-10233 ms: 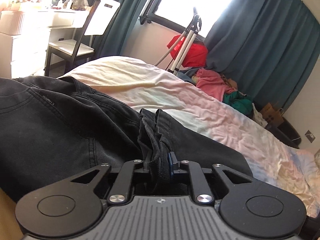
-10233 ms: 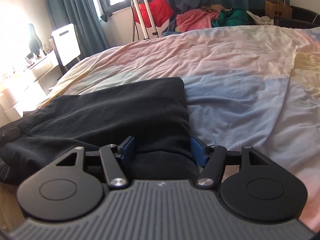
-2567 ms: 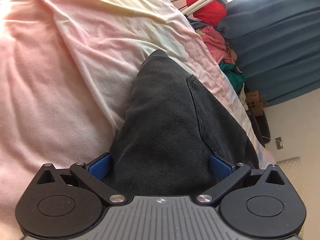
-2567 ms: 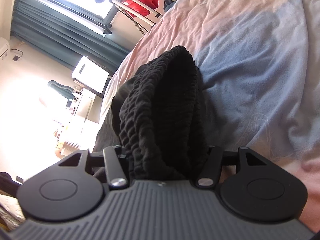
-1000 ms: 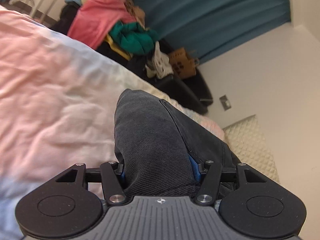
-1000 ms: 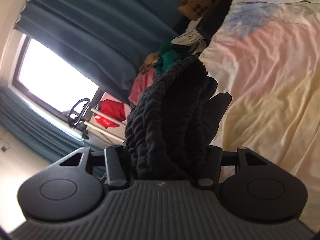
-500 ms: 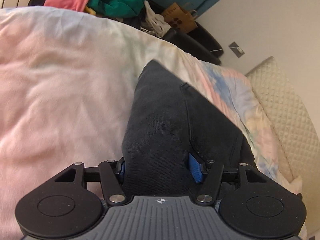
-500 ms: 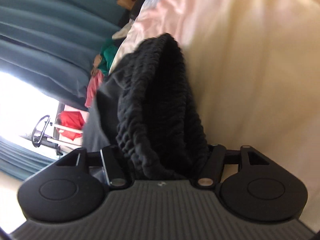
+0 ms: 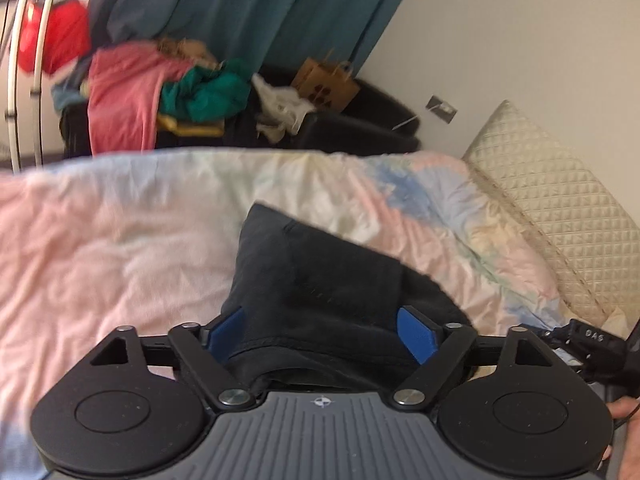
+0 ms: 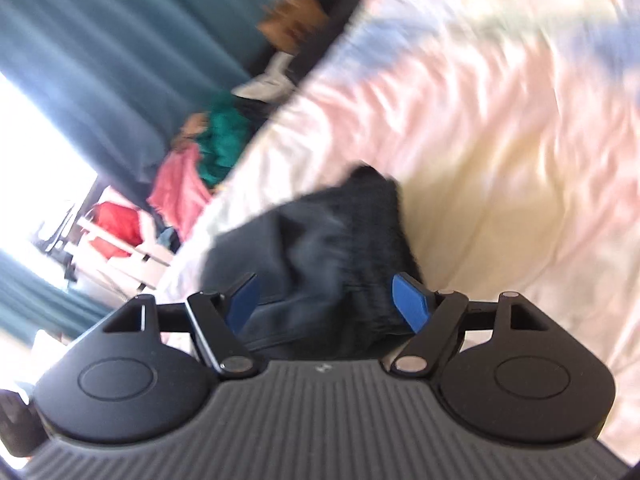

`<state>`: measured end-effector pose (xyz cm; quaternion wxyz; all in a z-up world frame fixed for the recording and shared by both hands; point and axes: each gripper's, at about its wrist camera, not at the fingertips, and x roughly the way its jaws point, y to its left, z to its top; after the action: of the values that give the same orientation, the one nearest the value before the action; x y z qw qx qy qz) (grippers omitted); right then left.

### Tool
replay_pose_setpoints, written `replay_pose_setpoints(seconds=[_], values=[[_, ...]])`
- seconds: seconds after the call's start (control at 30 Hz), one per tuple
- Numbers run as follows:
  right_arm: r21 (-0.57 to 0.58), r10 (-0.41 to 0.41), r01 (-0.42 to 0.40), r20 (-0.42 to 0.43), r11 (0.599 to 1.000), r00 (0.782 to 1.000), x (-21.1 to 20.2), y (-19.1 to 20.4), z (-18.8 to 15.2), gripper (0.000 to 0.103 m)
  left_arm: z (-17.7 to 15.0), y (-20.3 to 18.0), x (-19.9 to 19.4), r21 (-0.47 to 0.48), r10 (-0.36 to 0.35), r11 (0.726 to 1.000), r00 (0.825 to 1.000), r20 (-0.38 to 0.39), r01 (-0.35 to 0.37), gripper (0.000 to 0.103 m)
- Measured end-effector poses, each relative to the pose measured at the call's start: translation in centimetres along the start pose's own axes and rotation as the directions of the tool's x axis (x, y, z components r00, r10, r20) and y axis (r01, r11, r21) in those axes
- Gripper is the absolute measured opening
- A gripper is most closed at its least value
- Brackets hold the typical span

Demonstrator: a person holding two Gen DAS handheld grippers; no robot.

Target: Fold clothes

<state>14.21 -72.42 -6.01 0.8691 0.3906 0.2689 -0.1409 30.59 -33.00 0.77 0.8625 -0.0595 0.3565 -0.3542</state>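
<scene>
The black trousers (image 9: 320, 276) are lying bunched on the pastel bedspread (image 9: 120, 240), and in the left wrist view the dark fabric is running straight back between the two blue pads (image 9: 416, 334) of the left gripper (image 9: 320, 332), whose jaws are standing wide apart, the cloth sitting loosely in the gap rather than being pinched. A seam is showing across the top of the folded heap, and the far corner is pointing toward the head of the bed, where a quilted cream pillow (image 9: 560, 208) is leaning near the wall. Over in the right wrist view, blurred by motion, the same trousers (image 10: 332, 240) are filling the space between the spread fingers of the right gripper (image 10: 326, 300), its jaws also parted with both blue pads (image 10: 410, 304) clear to see on either side of the cloth; whether either pad is touching the fabric is hard to tell. Beyond the bed, a heap of pink and green clothes (image 9: 160, 92) is sitting against the teal curtain (image 9: 280, 12), with a brown paper bag (image 9: 326, 84) just beside it.
</scene>
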Motion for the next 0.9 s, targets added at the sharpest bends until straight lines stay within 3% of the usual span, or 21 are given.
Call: replay_pose_setpoints(seconds=[0.13,0.3,0.43,0.5,0.7,0.9], values=[[-0.124,0.03,-0.022,0.063,0.992,0.998,-6.2,4.6,-0.8,0.077,0.1,-3.4,-7.2,0.035,0.003,0.999,0.997,0.079,-0.006,0.102],[-0.269,0.058,-0.021,0.131,0.963,0.99,-13.9,9.3,-3.3,0.077,-1.2,-7.4,-14.7,0.119,0.034,0.992,0.991,0.129,-0.05,0.103],[-0.352,0.105,-0.047,0.148,0.935,0.983,-18.4,11.9,-6.3,0.088,-3.7,-10.2,-20.2,0.17,0.121,0.972,0.967,0.223,-0.161,0.103],[-0.399,0.117,-0.044,0.159,0.916,0.98,-19.8,12.8,-8.4,0.088,-5.3,-11.2,-22.3,0.187,0.144,0.962,0.953,0.266,-0.198,0.103],[-0.491,0.14,-0.007,0.233,0.871,0.962,-21.6,12.7,-15.7,0.088,-11.5,-11.4,-25.3,0.238,0.158,0.944,0.946,0.284,-0.229,0.103],[-0.483,0.141,0.015,0.285,0.876,0.948,-21.0,12.1,-20.3,0.088,-17.0,-10.7,-27.1,0.263,0.155,0.935,0.941,0.301,-0.238,0.103]])
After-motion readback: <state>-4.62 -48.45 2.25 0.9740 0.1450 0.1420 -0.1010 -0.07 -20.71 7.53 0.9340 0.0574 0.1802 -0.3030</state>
